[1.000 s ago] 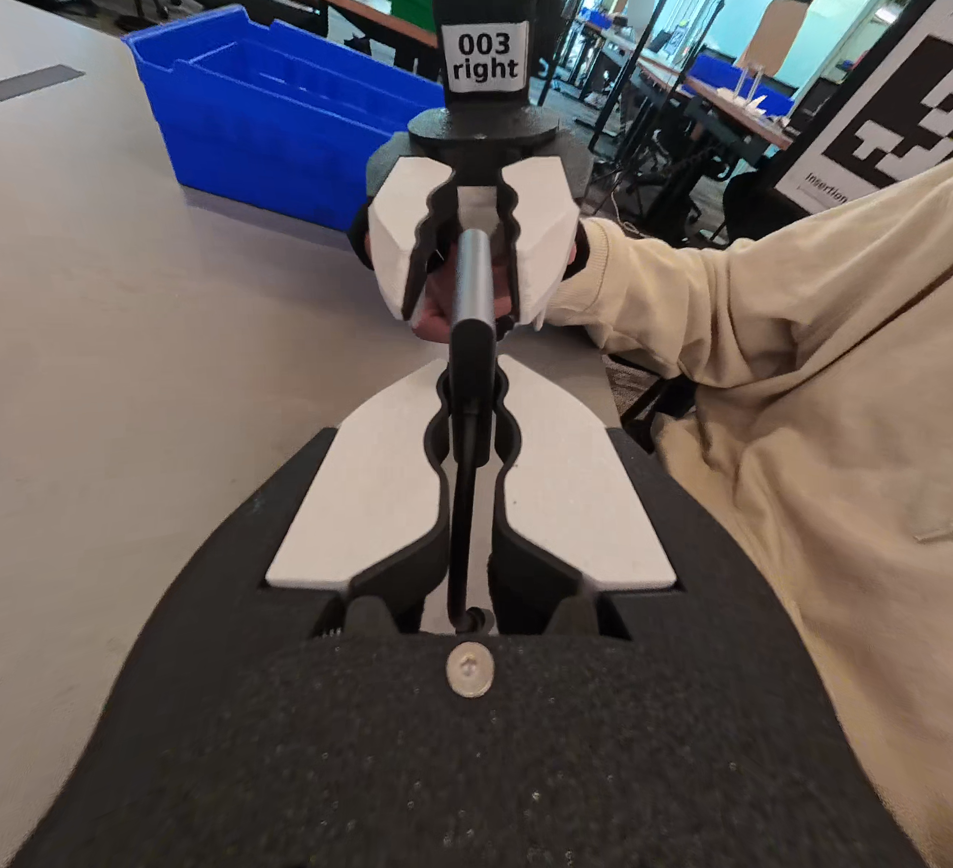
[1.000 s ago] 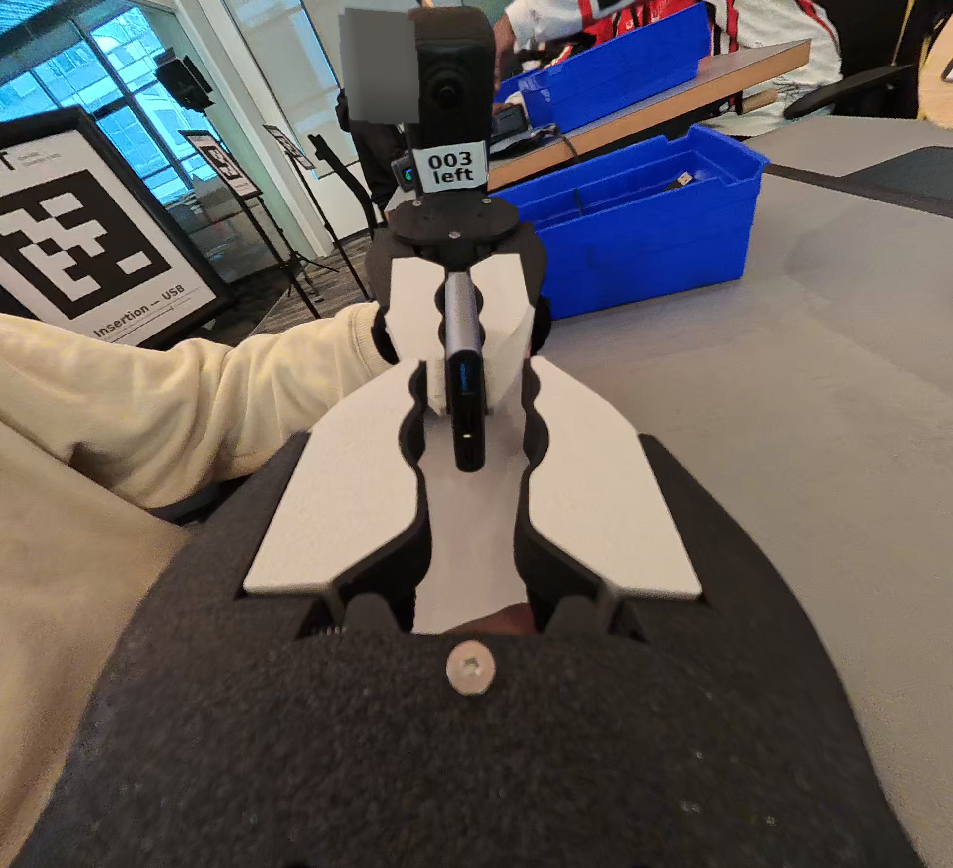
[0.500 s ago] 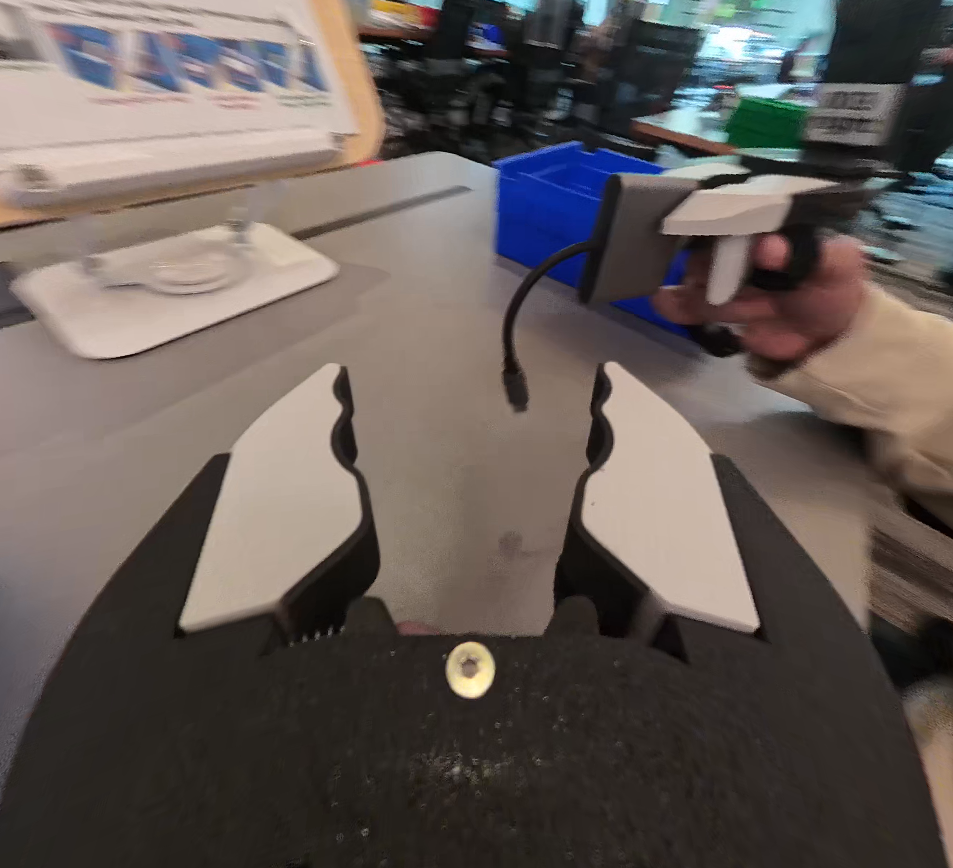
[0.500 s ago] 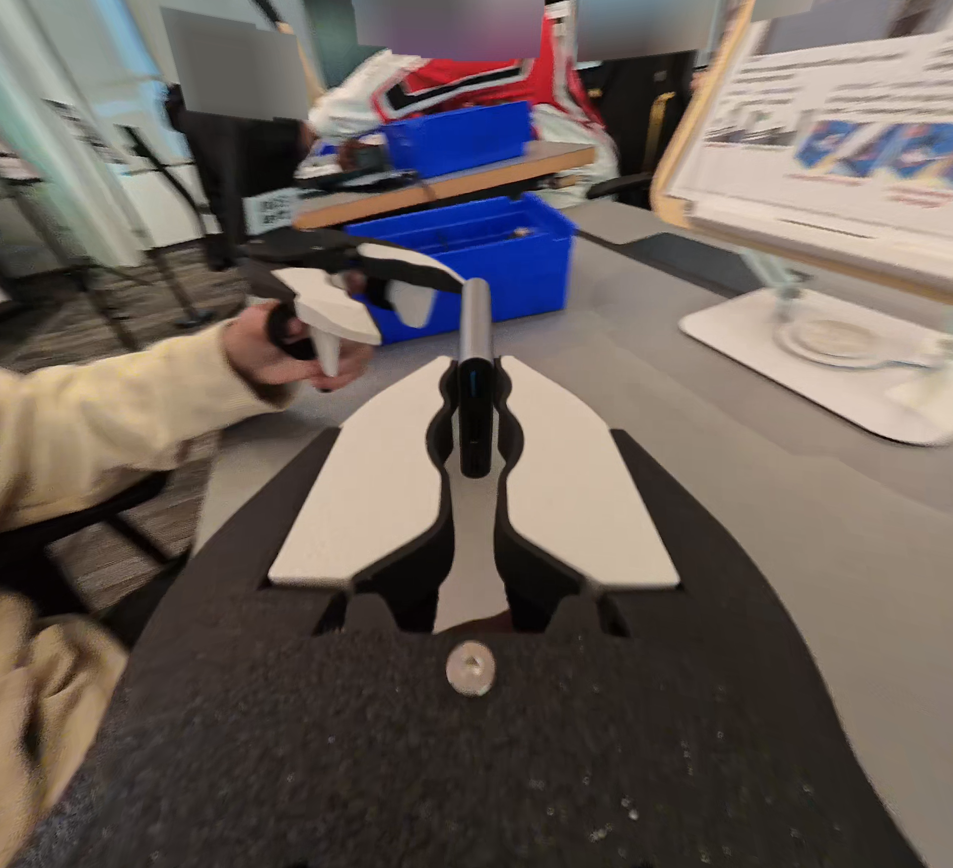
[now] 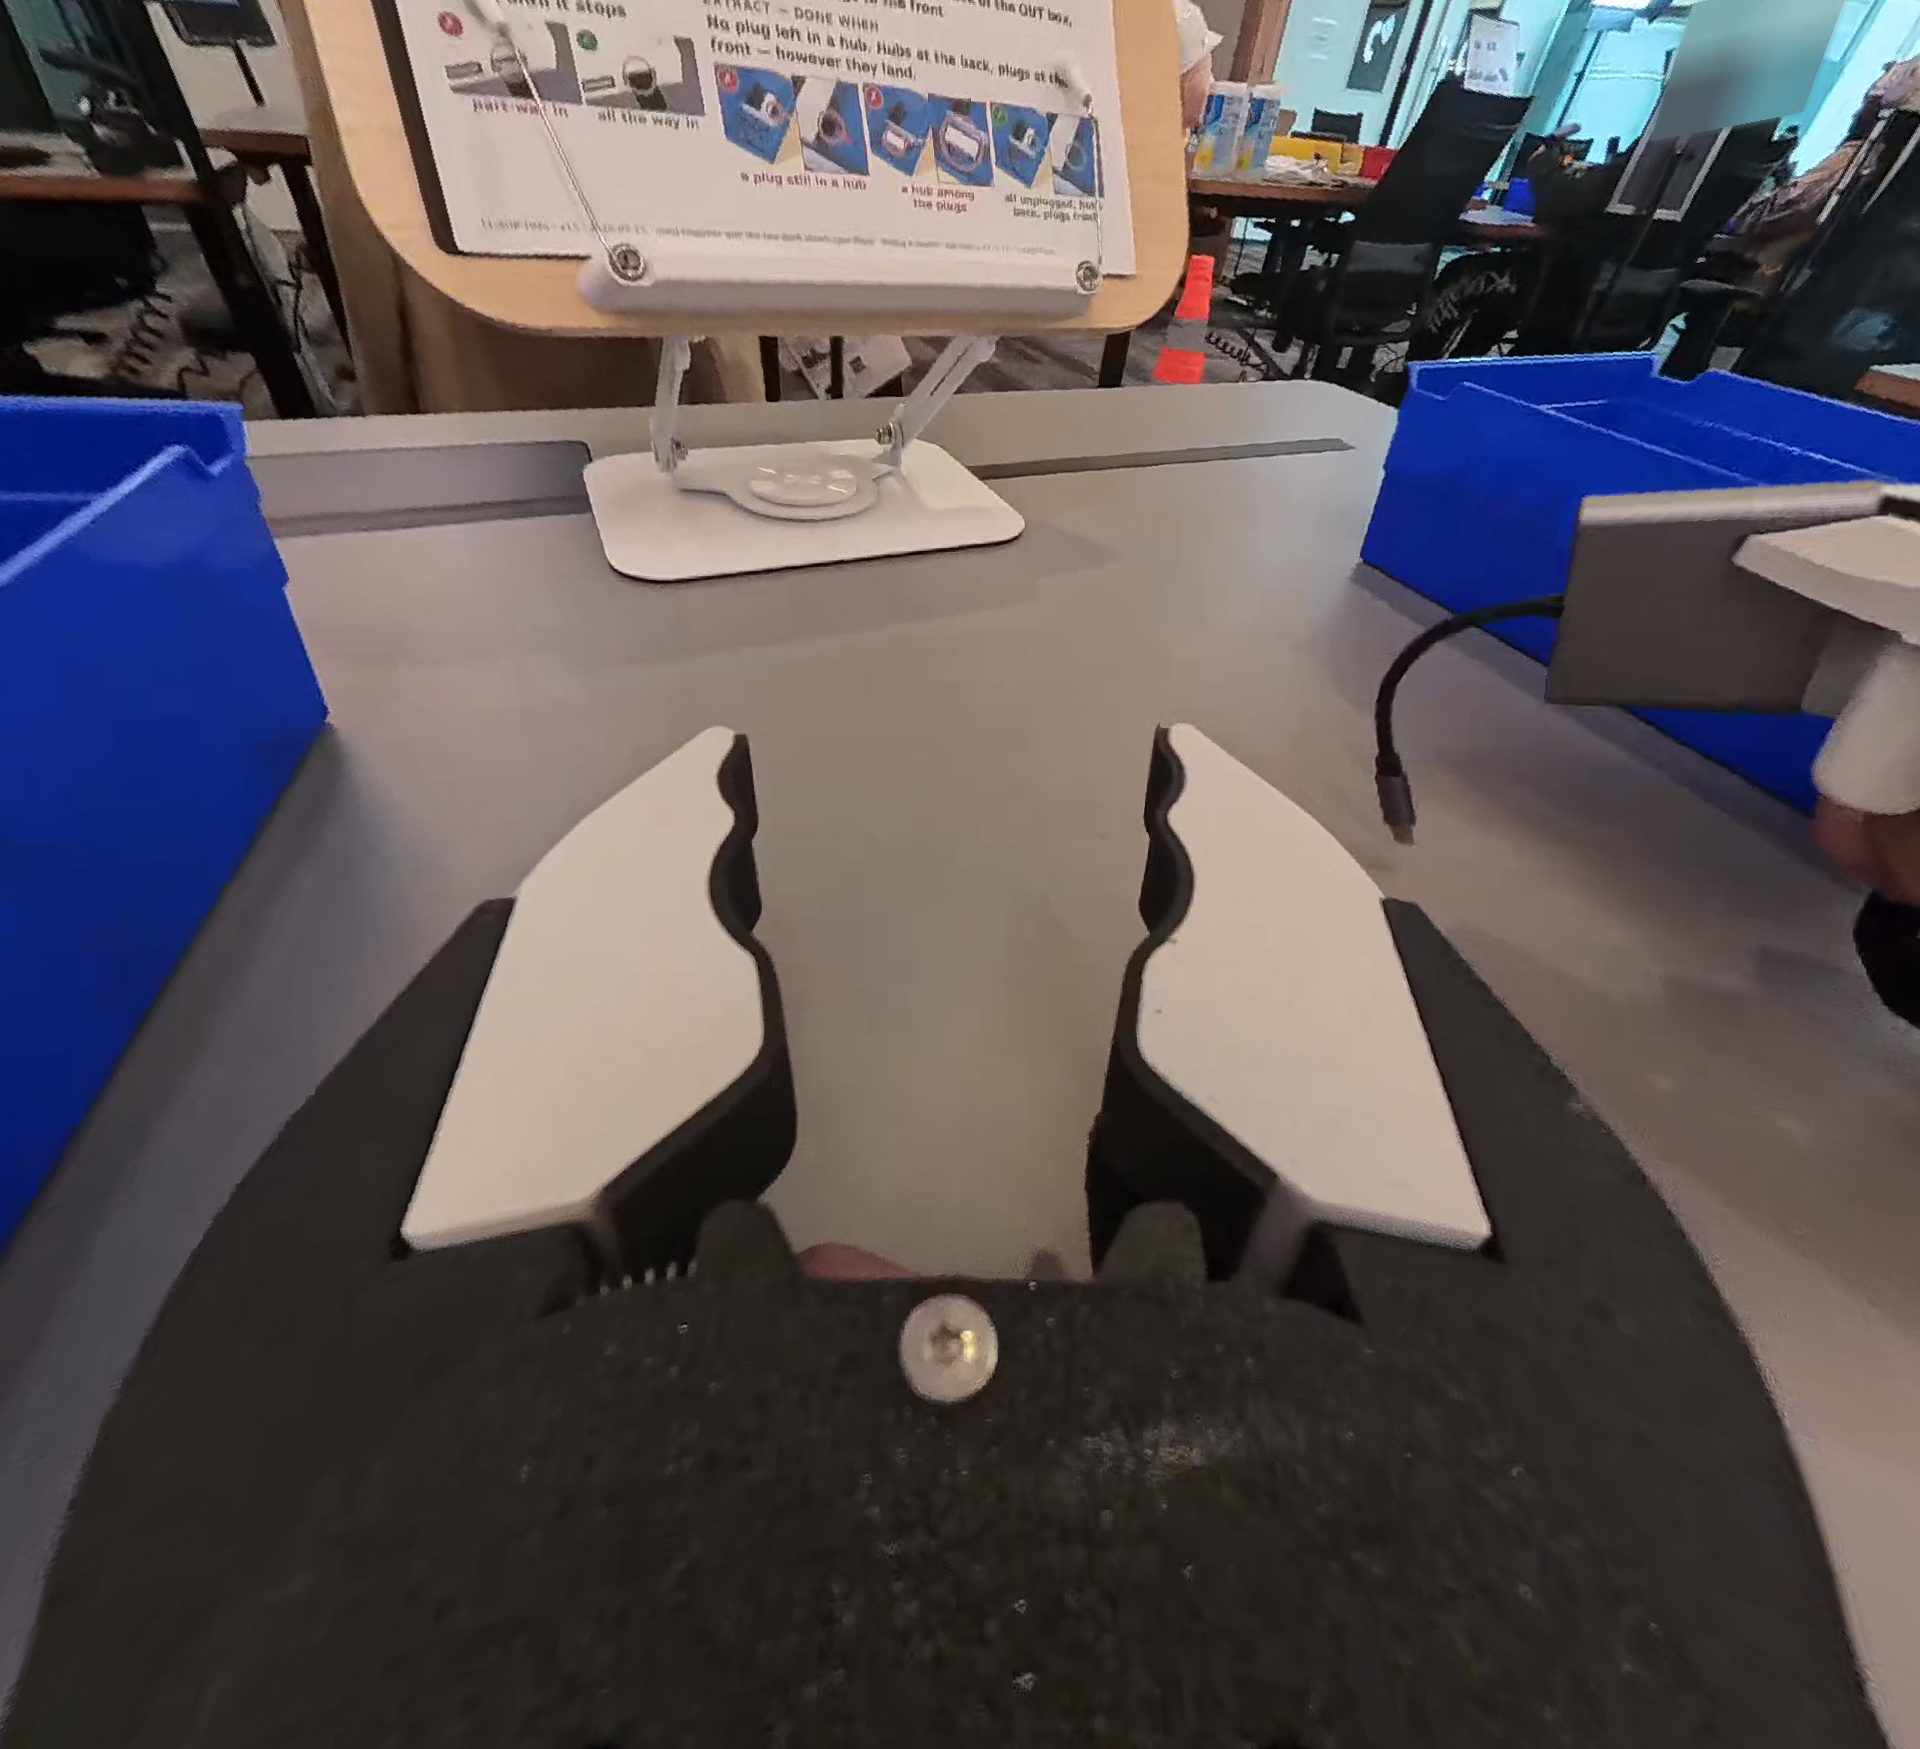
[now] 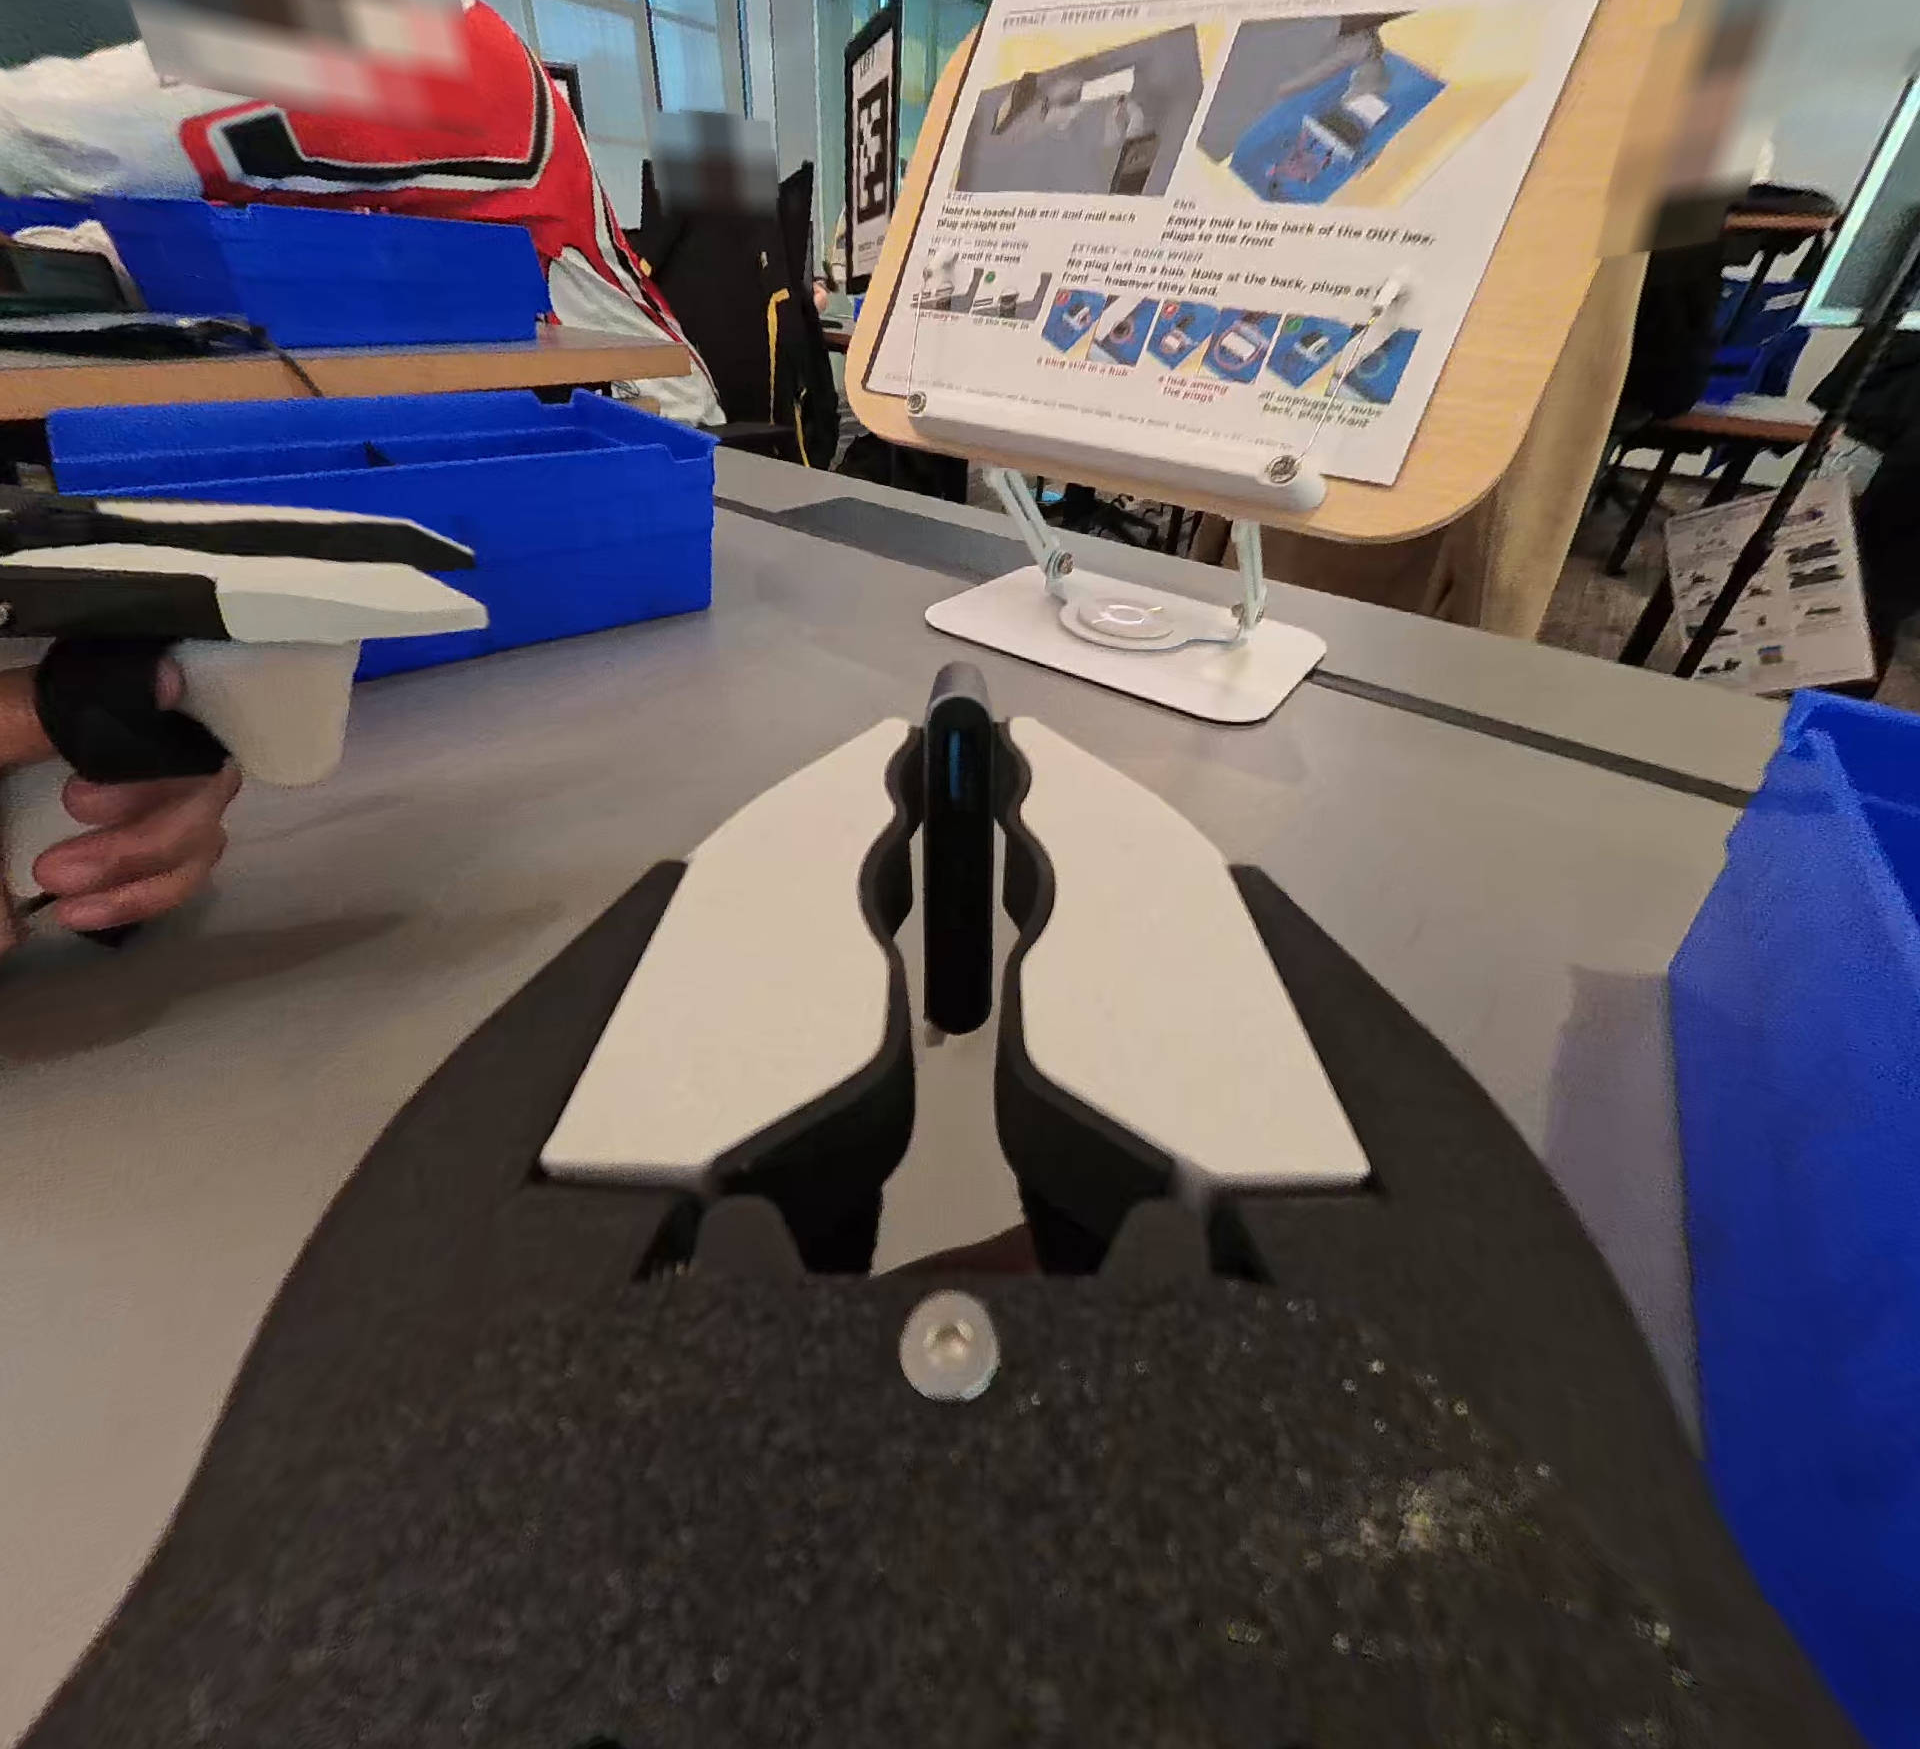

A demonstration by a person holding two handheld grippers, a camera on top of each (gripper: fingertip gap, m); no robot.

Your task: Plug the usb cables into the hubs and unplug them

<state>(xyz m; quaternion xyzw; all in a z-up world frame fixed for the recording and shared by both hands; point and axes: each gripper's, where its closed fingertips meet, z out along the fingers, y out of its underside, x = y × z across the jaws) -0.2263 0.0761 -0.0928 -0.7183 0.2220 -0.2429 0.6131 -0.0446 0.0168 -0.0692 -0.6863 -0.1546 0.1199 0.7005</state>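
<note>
My left gripper (image 5: 951,749) is open and empty, low over the grey table (image 5: 935,660). My right gripper (image 6: 956,738) is shut on a flat grey USB hub (image 6: 958,868), held edge-on between its fingers above the table. In the left wrist view the hub (image 5: 1683,603) shows at the right edge, with its short black cable (image 5: 1387,712) hanging free and ending in a small plug. In the right wrist view the left gripper (image 6: 473,587) shows at the left with its jaws apart, held by a hand.
A blue bin (image 5: 135,712) stands at the table's left and another blue bin (image 5: 1538,473) at its right. An instruction board on a white stand (image 5: 800,504) is at the back centre. People sit at tables behind.
The two grippers faced each other with the left shut on the hub's black cable end. The left opened and let go. Both have turned towards the instruction board.
</note>
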